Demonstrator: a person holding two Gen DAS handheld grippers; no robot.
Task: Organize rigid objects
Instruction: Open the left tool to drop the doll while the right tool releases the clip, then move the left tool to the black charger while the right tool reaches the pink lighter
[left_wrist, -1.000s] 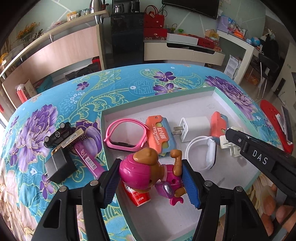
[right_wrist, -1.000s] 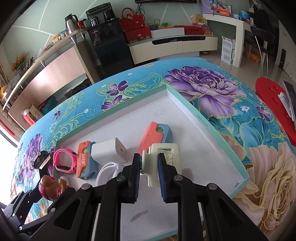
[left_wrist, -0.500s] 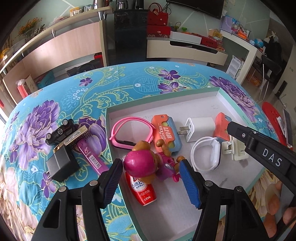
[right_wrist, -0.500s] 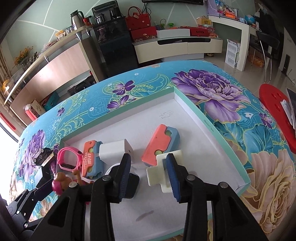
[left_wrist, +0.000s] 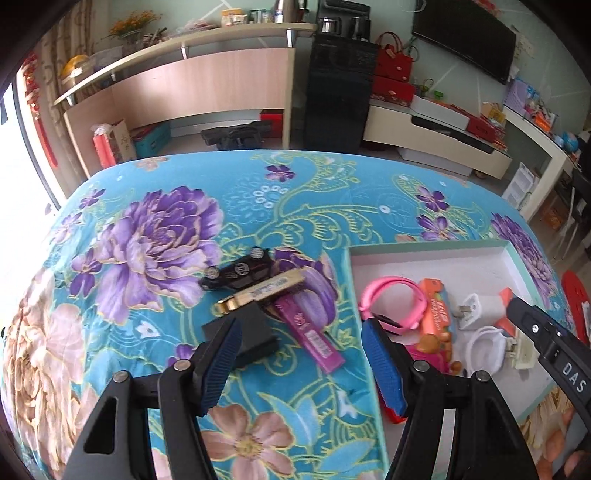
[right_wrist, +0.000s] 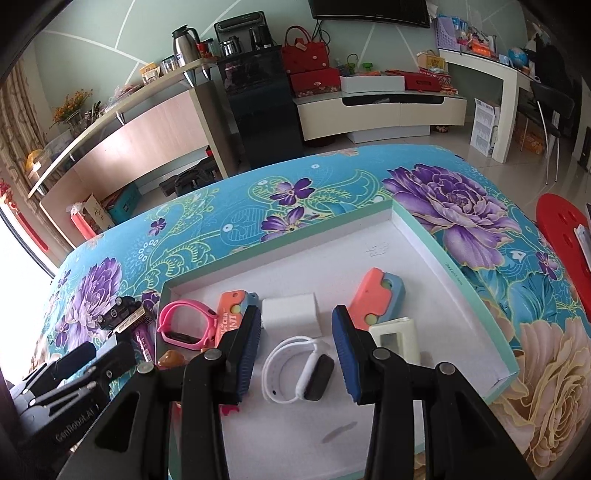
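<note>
A: In the left wrist view, the left gripper (left_wrist: 301, 363) stands wide with nothing between its fingers; its jaws have just been opening. Ahead of it, mid-frame on the flowered cloth (left_wrist: 155, 229), lie a toy car (left_wrist: 240, 274), a gold bar-shaped thing (left_wrist: 264, 291), a black block (left_wrist: 245, 338) and a purple stick (left_wrist: 312, 338), close together. The tray (left_wrist: 436, 246) sits at right, with a pink strap (left_wrist: 391, 301) inside.

B: So that hand looks finished with its last drop and is facing the loose pile?

A: That is the likely reading. The next move probably calls for lining up on one piece, maybe the black block, nearest the fingers.

B: And the right wrist view?

A: The right gripper (right_wrist: 297, 352) is parted and empty, hanging above a white watch (right_wrist: 295, 371) lying in the tray. A cream piece (right_wrist: 397, 341) rests at its right finger, a white plug (right_wrist: 290, 317) beyond. That hand seems to have released too.
</note>
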